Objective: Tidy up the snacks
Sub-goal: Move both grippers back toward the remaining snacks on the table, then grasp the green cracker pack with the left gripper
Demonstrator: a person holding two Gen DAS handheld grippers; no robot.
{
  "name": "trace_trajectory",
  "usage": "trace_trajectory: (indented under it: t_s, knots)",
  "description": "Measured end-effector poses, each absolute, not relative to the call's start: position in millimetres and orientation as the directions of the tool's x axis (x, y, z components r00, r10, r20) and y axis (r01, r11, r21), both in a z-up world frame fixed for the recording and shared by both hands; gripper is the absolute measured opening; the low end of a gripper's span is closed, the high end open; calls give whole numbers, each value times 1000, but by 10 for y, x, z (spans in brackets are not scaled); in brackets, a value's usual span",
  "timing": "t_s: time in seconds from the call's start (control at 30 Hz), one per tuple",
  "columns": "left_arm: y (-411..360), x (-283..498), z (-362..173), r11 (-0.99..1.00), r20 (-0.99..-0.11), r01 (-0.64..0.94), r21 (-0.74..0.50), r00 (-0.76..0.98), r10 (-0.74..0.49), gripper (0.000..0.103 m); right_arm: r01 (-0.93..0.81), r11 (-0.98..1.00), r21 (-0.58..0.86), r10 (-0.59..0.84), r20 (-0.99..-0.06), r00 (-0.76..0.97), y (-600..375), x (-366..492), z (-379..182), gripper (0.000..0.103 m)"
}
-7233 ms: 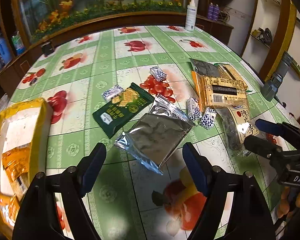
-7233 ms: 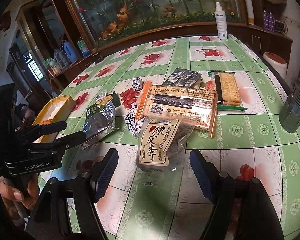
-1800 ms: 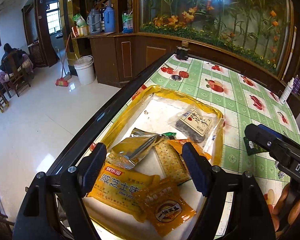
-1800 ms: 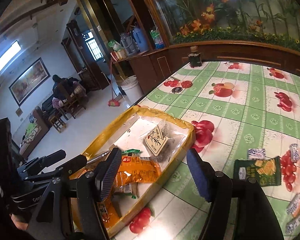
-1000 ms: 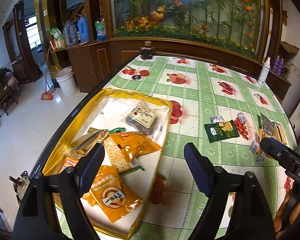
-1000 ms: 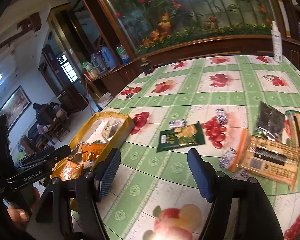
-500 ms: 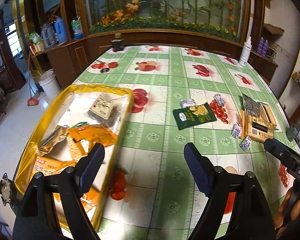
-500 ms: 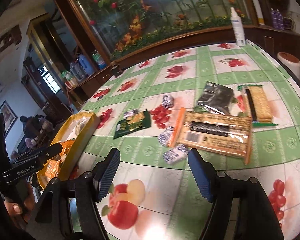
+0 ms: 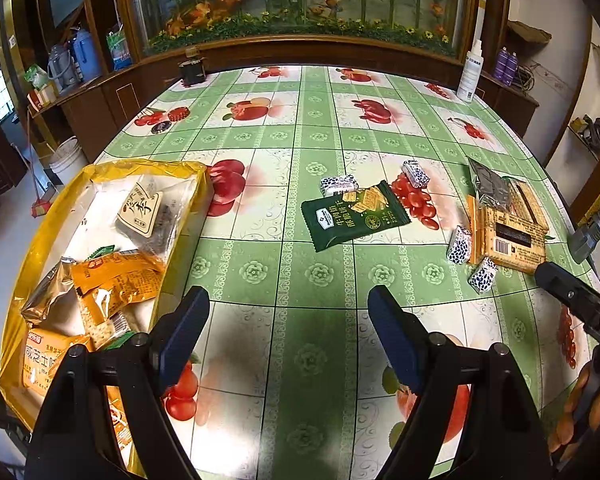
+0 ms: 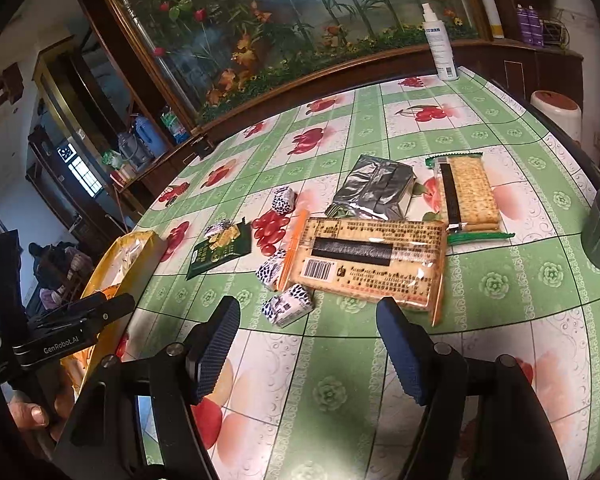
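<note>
Oilcloth [image 9: 320, 128] in green checks with printed fruit covers the round table, and a dark wooden ledge under a flower-and-bamboo mural curves behind it. On that far rim stands a white spray bottle [image 10: 440, 46]. Landmark for the rest is the yellow tray [image 9: 40, 232] at the table's left edge, which holds several orange packets, a silver one and a clear pouch with a label. Right of the tray, well apart, lies a dark green cracker pack [image 9: 354, 216] with small blue-patterned sweets near it. Farther right sits a large orange cracker pack [image 10: 370, 264], with a silver foil bag [image 10: 376, 188] and a green-ended cracker sleeve [image 10: 466, 196] touching its far side. The left gripper [image 9: 288, 332] hangs over bare cloth just right of the tray, jaws spread wide and empty. The right gripper [image 10: 308, 344] hovers near the orange pack, likewise wide apart, holding nothing.
</note>
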State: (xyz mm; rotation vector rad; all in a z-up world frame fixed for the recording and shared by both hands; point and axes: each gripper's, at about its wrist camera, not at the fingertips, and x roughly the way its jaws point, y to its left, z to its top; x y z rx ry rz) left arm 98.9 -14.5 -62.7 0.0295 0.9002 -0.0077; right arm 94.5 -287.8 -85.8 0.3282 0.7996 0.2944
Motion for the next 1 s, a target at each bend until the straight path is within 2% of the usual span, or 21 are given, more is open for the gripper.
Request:
trace_trajectory:
  t_s: [0.5, 0.7, 0.87, 0.9, 1.0]
  knots:
    - [-397, 1781, -914, 984, -824, 173, 45, 563, -61, 82, -183, 928, 323, 359, -658, 662, -2944, 1505, -744, 73]
    - [-546, 2035, -1014, 969, -837, 241, 51, 539, -90, 82, -212, 911, 354, 406, -675, 617, -2870, 1475, -833, 73]
    - [-611, 2037, -1090, 961, -862, 275, -18, 483, -154, 84, -278, 901, 333, 434, -703, 563, -2567, 1274, -944, 74]
    - [-639, 1971, -1087, 960, -855, 281, 10, 501, -137, 84, -294, 903, 314, 429, -711, 557, -2493, 1240, -952, 74]
    - [-676, 1784, -1092, 944, -861, 330, -5, 479, -172, 84, -322, 901, 291, 429, -712, 556, -2372, 1142, -942, 71]
